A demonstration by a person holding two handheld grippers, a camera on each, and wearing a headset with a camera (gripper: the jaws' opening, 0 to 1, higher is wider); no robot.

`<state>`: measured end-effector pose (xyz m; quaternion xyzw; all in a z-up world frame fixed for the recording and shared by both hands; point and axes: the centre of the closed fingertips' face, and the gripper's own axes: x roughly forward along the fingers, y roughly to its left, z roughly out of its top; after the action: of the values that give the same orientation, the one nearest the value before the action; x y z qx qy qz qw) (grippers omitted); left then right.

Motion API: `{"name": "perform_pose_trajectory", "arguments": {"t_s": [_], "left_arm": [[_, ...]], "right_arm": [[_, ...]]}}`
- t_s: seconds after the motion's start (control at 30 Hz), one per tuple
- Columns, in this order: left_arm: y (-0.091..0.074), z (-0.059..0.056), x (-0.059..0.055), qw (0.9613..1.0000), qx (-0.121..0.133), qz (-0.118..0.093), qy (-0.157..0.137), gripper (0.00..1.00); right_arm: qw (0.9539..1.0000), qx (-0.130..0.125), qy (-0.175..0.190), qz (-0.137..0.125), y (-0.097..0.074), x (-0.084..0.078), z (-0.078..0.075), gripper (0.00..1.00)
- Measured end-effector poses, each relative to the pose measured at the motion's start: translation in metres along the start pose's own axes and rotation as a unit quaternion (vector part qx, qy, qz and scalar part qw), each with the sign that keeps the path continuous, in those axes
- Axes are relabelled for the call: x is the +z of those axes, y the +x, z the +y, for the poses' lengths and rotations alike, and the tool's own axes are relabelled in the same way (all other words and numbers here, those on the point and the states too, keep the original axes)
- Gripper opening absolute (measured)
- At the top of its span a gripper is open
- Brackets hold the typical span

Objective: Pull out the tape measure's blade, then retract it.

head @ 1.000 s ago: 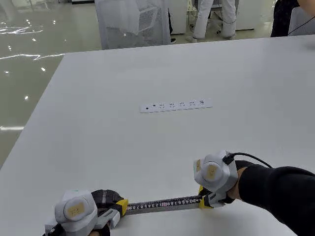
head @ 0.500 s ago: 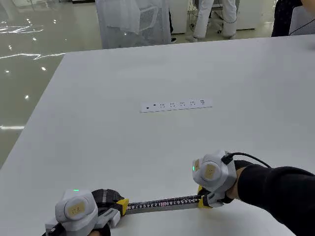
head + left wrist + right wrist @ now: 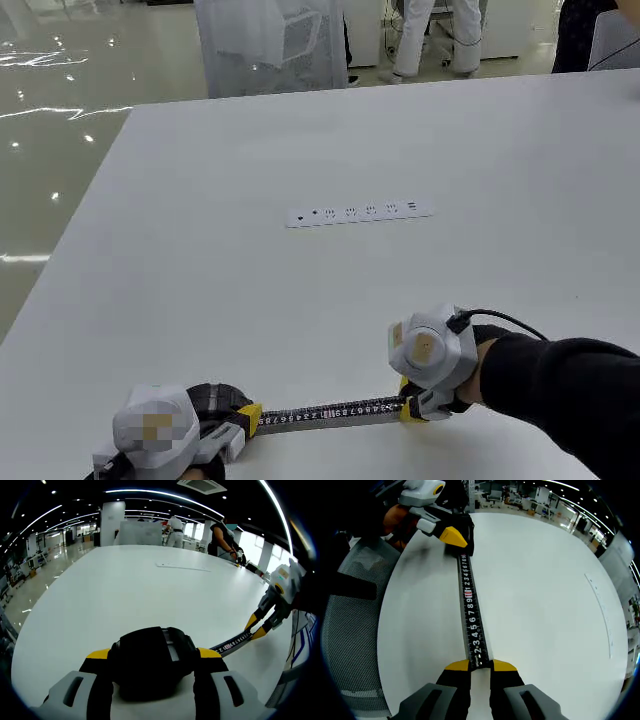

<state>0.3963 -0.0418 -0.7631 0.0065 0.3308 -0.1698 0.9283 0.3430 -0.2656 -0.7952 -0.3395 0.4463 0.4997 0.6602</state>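
landmark: power strip [image 3: 358, 213], laid flat on the white table [image 3: 300, 290].
tape measure case [image 3: 152, 660]: black, set on the table well nearer the person than the power strip, out past its left end.
left gripper [image 3: 154, 653]: closed on the case; yellow-tipped fingers [image 3: 97, 654] are pressed against both of its flanks.
blade [image 3: 470, 615]: extended from the case, numbered face up, stretched low along the table roughly parallel to the power strip, well on its near side.
right gripper [image 3: 480, 666]: held well nearer than the power strip, about level with its right end; the blade's free end is pinched between the yellow fingertips [image 3: 457, 666].
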Motion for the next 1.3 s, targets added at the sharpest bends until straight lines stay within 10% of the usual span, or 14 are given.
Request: {"name": "perform_pose_trajectory", "arguments": {"t_s": [1.3], "left_arm": [[0.001, 0.001, 0.000, 1.0000, -0.001, 0.003, 0.000, 0.61]], "right_arm": [[1.0000, 0.000, 0.000, -0.002, 0.004, 0.011, 0.000, 0.10]]}}
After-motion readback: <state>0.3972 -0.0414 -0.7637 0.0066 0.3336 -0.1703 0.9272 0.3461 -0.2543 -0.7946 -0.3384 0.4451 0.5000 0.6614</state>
